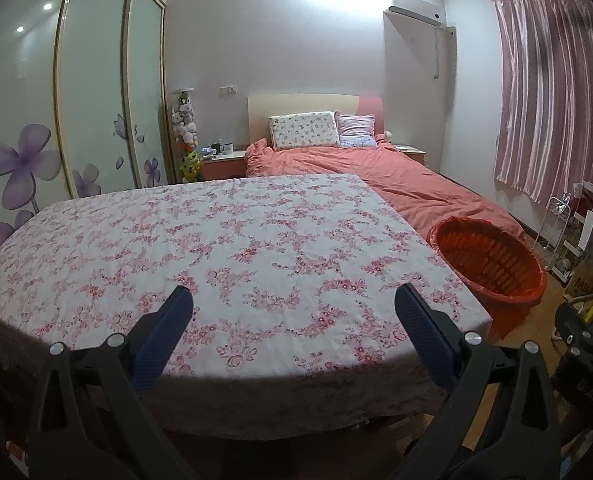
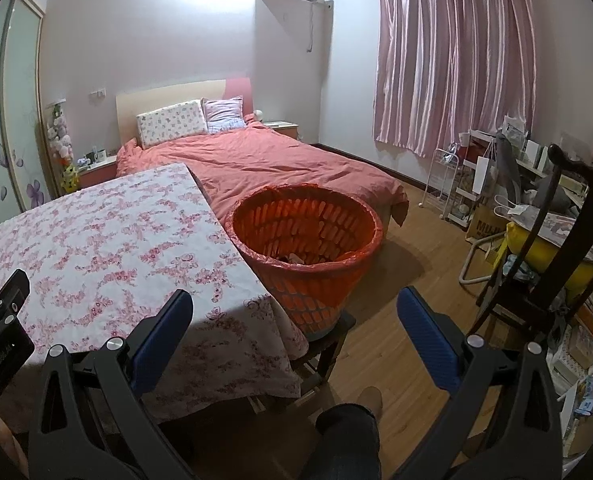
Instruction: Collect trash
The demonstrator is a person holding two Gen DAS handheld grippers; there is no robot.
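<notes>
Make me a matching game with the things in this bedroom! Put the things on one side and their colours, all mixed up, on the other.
Things:
1. trash basket
2. curtain
3. tablecloth
4. gripper pads

Colours:
A. white with pink flowers
B. blue
C. orange-red
D. shiny pink

Pairs: 1-C, 2-D, 3-A, 4-B.

The trash basket stands just past the table's right edge, and a few scraps lie at its bottom. Both the left gripper and the right gripper are open and hold nothing.
</notes>
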